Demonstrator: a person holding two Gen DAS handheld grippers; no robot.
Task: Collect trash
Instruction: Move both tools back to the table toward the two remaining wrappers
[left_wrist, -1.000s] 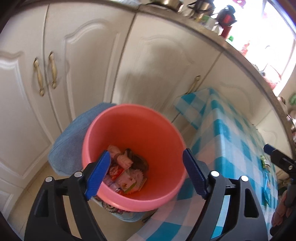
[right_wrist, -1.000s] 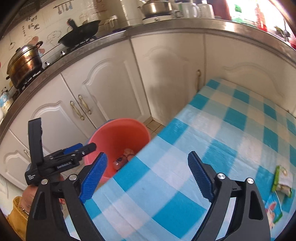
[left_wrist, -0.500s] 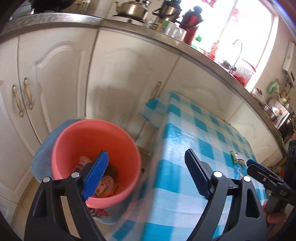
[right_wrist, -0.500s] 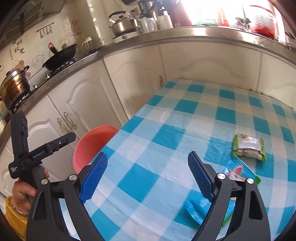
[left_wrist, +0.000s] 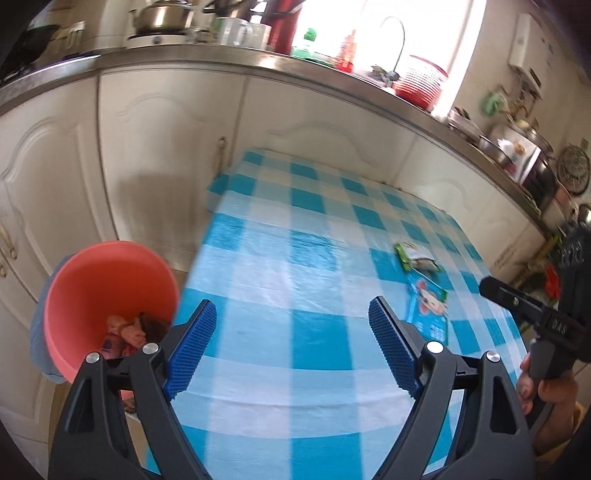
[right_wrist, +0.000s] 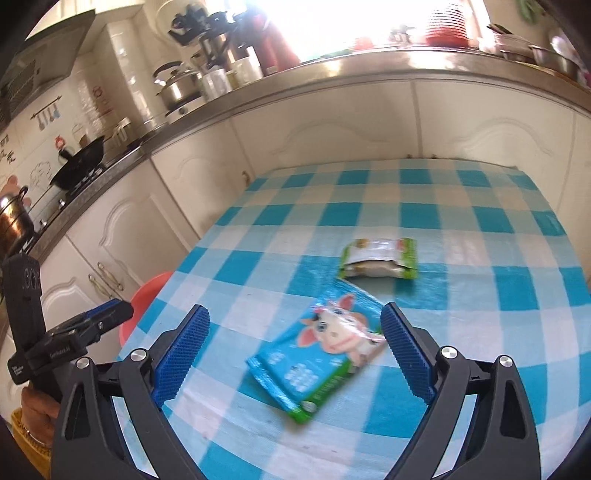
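Two snack wrappers lie on the blue-checked table (right_wrist: 461, 306): a blue packet with a cartoon cow (right_wrist: 321, 350) and, just beyond it, a green and white packet (right_wrist: 378, 258). My right gripper (right_wrist: 295, 310) hovers over the blue packet with its jaws opening; the packet lies on the table between them, untouched. My left gripper (left_wrist: 290, 306) stands open and empty above the table's left part. Left of the table stands the pink bucket (left_wrist: 107, 280) with several wrappers (left_wrist: 129, 328) in its bottom. In the left wrist view the blue packet (left_wrist: 428, 306) and green packet (left_wrist: 417, 256) lie near the right gripper (left_wrist: 496, 290).
White cabinets (left_wrist: 166, 147) with metal handles run behind the table and bucket. The steel counter (right_wrist: 332, 74) carries pots, a kettle and a wok. The bucket rests on a blue cushion (left_wrist: 38, 332). A hand (left_wrist: 546, 387) holds the right gripper.
Both views have swung right, from the bucket to the table. The two wrappers have come under the right gripper, whose jaws stand wider. The left gripper has left the bucket's mouth.
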